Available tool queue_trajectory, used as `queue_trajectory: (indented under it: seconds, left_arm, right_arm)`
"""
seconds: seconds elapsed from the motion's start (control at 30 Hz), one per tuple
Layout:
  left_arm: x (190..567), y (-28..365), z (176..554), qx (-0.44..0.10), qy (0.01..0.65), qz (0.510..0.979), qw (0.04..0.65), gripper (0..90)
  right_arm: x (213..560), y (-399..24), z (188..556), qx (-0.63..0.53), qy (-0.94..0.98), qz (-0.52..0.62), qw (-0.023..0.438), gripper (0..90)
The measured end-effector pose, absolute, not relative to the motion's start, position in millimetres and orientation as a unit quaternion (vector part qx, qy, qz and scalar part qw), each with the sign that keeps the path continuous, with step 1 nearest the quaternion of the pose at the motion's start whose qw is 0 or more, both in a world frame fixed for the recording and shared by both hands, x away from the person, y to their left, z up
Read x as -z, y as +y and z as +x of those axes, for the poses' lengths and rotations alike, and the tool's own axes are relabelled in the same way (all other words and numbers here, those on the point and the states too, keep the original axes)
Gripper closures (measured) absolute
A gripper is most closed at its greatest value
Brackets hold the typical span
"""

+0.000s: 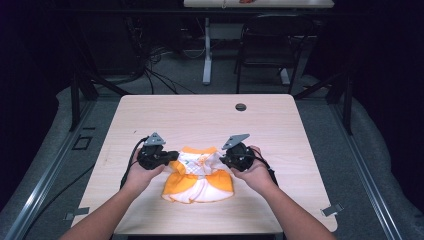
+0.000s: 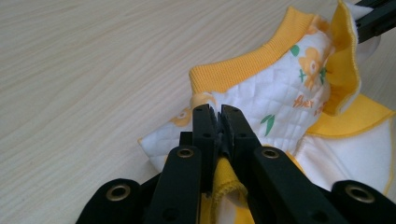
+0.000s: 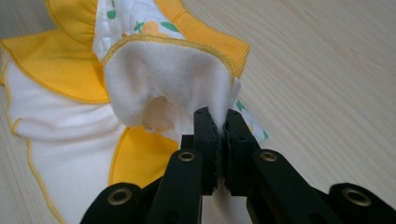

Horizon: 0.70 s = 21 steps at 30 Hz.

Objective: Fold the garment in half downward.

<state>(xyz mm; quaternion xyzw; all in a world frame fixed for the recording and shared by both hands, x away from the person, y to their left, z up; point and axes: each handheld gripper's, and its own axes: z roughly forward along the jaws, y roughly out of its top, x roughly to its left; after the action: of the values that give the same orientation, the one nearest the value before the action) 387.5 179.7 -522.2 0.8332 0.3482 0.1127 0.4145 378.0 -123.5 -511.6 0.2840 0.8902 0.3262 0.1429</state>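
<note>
From above, I have my left tongs [image 1: 172, 159] and my right tongs [image 1: 223, 159] facing each other low over the worktop [image 1: 200, 115], each pinched onto one shoulder of the small yellow and white garment [image 1: 200, 175] that hangs and spreads between them. Its skirt fans out toward me, below both tongs and resting on the wood, while the collar sits level with them. A dark round hole [image 1: 241, 107] in the worktop lies well beyond the right tongs. In the left gripper view, my left tongs [image 2: 218, 122] are nearly closed, with a fold of quilted flower-print cloth and a yellow hem squeezed between the pads; the ribbed yellow collar [image 2: 243, 70] stretches away ahead and to the right of them. In the right gripper view, my right tongs [image 3: 218, 122] are likewise narrow and clamped on fleecy white lining [image 3: 168, 79], the garment opening up ahead and to the left.
</note>
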Motion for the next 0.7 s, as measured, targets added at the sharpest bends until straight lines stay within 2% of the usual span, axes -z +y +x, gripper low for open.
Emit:
queue_trajectory:
  seconds: [0.33, 0.43, 0.6, 0.7]
  left_arm:
    - [534.2, 180.6, 372.7, -0.098, 0.343, 0.838, 0.412, 85.1]
    - [539.2, 180.3, 366.7, -0.091, 0.343, 0.84, 0.411, 84.5]
    - [534.6, 183.6, 359.3, -0.081, 0.347, 0.832, 0.425, 79.9]
    - [527.3, 184.7, 359.1, -0.081, 0.345, 0.828, 0.434, 76.6]
  right_arm:
    - [522.7, -125.6, 369.0, -0.333, 0.89, 0.288, 0.119, 84.0]
    - [526.9, -126.1, 364.3, -0.335, 0.889, 0.291, 0.11, 80.7]
    - [523.0, -131.6, 358.1, -0.347, 0.885, 0.296, 0.091, 66.4]
    - [515.7, -136.1, 355.4, -0.367, 0.877, 0.297, 0.091, 64.5]
